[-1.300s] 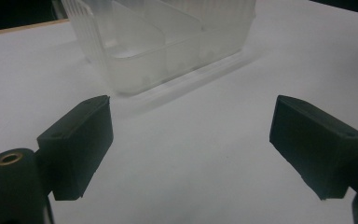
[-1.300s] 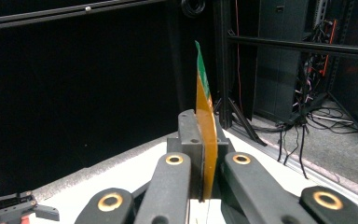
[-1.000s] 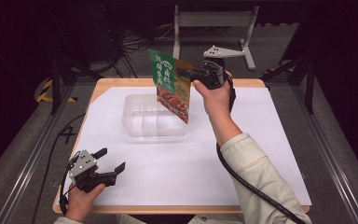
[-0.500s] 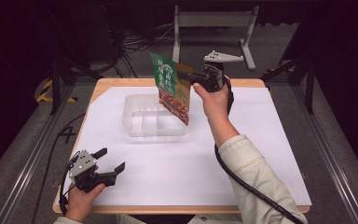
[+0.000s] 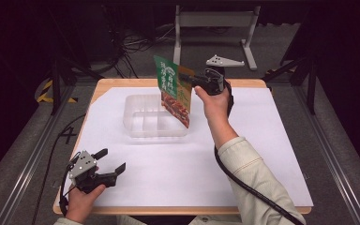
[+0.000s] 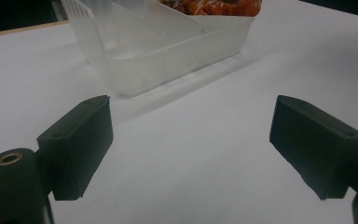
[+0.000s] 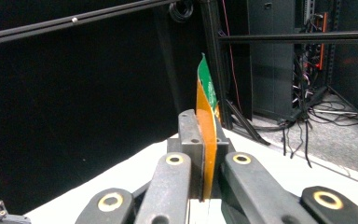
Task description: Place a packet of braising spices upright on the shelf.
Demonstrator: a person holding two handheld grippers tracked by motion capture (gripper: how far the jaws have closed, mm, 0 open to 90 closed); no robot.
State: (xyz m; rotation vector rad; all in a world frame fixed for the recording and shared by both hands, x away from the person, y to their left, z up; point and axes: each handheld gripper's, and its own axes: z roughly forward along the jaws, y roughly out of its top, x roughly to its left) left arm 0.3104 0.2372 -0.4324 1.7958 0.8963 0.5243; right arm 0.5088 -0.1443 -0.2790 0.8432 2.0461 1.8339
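Observation:
A green and orange food packet (image 5: 172, 89) hangs upright over the clear plastic divided container (image 5: 143, 125), its lower corner inside the container's right part. My right gripper (image 5: 190, 80) is shut on the packet's right edge; in the right gripper view the thin orange edge of the packet (image 7: 207, 140) sits clamped between the two jaws. My left gripper (image 5: 112, 161) rests low near the table's front left corner, jaws wide open with nothing between them. In the left gripper view the container (image 6: 168, 51) lies ahead, with the packet's red bottom (image 6: 214, 6) showing at its far end.
White paper (image 5: 262, 140) covers the wooden table (image 5: 108, 85). A metal stand (image 5: 215, 21) and loose cables lie on the floor behind the table. A black cable (image 5: 248, 187) trails from the right gripper along the sleeve.
The right gripper has lowered the packet a little toward the container. The left gripper has stayed put.

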